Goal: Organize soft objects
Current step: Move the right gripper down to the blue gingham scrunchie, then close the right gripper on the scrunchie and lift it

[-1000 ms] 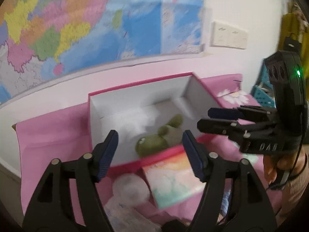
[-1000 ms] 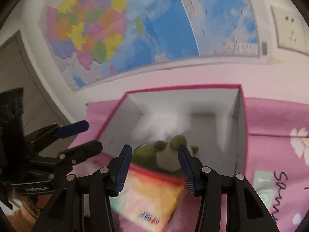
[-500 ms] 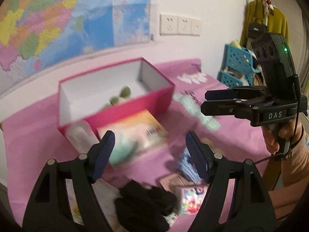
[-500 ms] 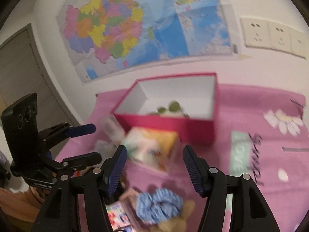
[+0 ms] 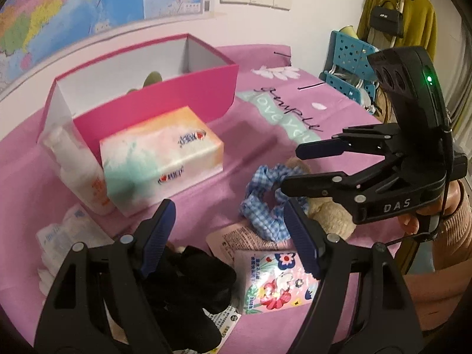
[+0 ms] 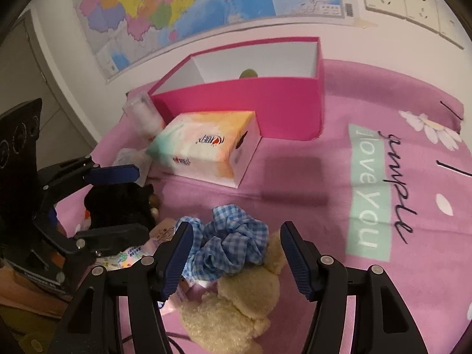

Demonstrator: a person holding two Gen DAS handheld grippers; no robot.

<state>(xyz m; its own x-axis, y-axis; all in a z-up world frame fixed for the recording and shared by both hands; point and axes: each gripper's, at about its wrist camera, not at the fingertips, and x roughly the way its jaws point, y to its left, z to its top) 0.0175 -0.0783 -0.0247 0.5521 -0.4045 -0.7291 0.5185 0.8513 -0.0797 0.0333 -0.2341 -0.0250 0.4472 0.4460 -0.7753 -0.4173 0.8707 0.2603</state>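
Both grippers have withdrawn from the pink box (image 6: 244,109). Right gripper (image 6: 233,253), jaws wide and empty, brackets the blue scrunchie (image 6: 230,244); left gripper (image 5: 227,236), wide, probably targets the black plush (image 5: 188,289).

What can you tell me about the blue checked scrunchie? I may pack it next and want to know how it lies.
The scrunchie is a gathered ring of blue-and-white gingham fabric, soft and ruffled, lying flat on the pink cloth. It rests partly over the cream plush toy and overlaps a pink printed packet. The open right gripper hovers above it; nothing grips it.
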